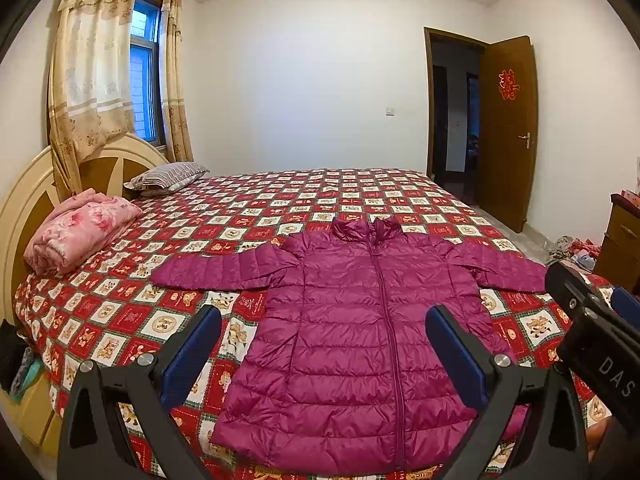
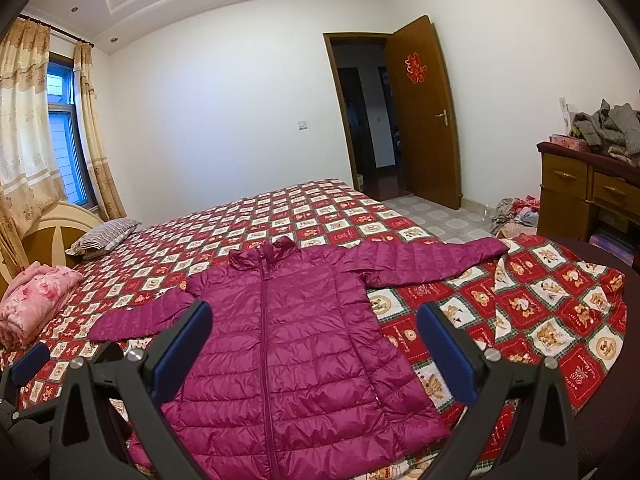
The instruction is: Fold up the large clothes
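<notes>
A magenta quilted puffer jacket point(image 1: 352, 332) lies flat and zipped on the bed, front up, collar away from me, both sleeves spread sideways. It also shows in the right wrist view point(image 2: 288, 344). My left gripper point(image 1: 324, 354) is open and empty, held above the jacket's lower half. My right gripper point(image 2: 314, 350) is open and empty, above the jacket's lower right part. The right gripper also shows at the right edge of the left wrist view point(image 1: 592, 320). The jacket's hem is partly hidden behind the fingers.
The bed carries a red checkered cover point(image 1: 280, 200). A folded pink blanket point(image 1: 76, 228) and a striped pillow point(image 1: 168, 176) lie by the headboard. A wooden dresser point(image 2: 588, 188) with piled clothes stands at the right. Clothes lie on the floor point(image 2: 516, 212) near the open door point(image 2: 424, 120).
</notes>
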The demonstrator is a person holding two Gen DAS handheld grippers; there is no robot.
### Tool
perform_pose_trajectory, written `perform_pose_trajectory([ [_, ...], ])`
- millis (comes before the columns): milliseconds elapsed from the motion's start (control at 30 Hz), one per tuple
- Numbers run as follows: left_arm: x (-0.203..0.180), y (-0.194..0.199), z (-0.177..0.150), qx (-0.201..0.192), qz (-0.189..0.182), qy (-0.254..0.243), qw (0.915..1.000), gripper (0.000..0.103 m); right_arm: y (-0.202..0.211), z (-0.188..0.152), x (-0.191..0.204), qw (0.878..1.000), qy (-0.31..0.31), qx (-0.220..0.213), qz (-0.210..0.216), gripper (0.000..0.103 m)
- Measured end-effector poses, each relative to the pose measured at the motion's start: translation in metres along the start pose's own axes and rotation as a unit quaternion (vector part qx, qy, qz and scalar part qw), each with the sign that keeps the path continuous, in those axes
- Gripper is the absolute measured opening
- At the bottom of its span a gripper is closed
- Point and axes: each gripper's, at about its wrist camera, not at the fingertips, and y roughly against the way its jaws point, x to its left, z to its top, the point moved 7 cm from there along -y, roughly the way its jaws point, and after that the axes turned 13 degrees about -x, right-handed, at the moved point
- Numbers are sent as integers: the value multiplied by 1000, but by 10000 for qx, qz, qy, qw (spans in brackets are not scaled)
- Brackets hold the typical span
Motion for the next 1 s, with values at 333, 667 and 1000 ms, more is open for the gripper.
perform_pose_trajectory([
  [333, 0, 0, -1, 12, -10, -14, 10000, 102, -2, -4, -1, 10000, -5, 41, 7, 103],
  [667, 0, -4, -3, 34, 23, -66, 10000, 102, -4, -6, -1, 10000, -14, 54, -7, 103],
  [1000, -6, -33, -11, 210, 56, -292, 9993, 102, -25, -4, -23, 9996, -144, 132, -222, 103],
])
